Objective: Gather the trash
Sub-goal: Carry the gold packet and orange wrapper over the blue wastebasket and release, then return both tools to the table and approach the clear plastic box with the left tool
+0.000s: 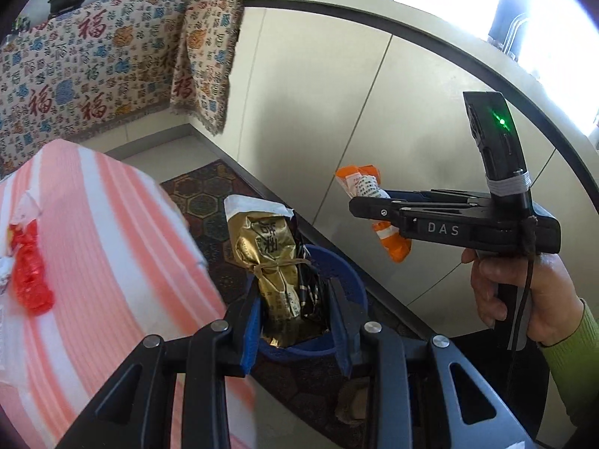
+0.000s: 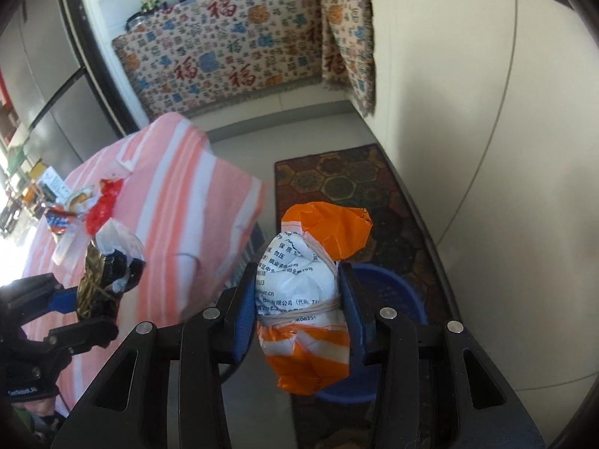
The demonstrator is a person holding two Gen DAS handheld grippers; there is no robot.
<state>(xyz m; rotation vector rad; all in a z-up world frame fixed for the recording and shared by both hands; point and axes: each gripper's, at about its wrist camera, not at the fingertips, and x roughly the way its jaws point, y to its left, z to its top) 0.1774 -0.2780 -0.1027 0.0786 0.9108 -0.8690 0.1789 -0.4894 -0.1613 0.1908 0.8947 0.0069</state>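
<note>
A: Hovering above the blue bin (image 1: pixel 352 292), both bundles are gripped. The left gripper (image 1: pixel 295 321) pinches the gold packet (image 1: pixel 271 262) low down; the right gripper (image 2: pixel 295 321) clamps the orange-and-white bag (image 2: pixel 310 299) around its middle.

B: Risks?

A: I'd judge the orange bag, nearer the bin's rim on the cabinet side, could clip that rim and fall onto the rug (image 2: pixel 355 183) if let go early. The rubber-banded gold packet might catch between the pads.

B: Orientation?

A: Each bundle's long axis runs along its gripper's fingers, free end pointing away from the camera, over the bin. More wrappers (image 2: pixel 101 205) remain on the striped table (image 2: pixel 179 194) beside the bin.
</note>
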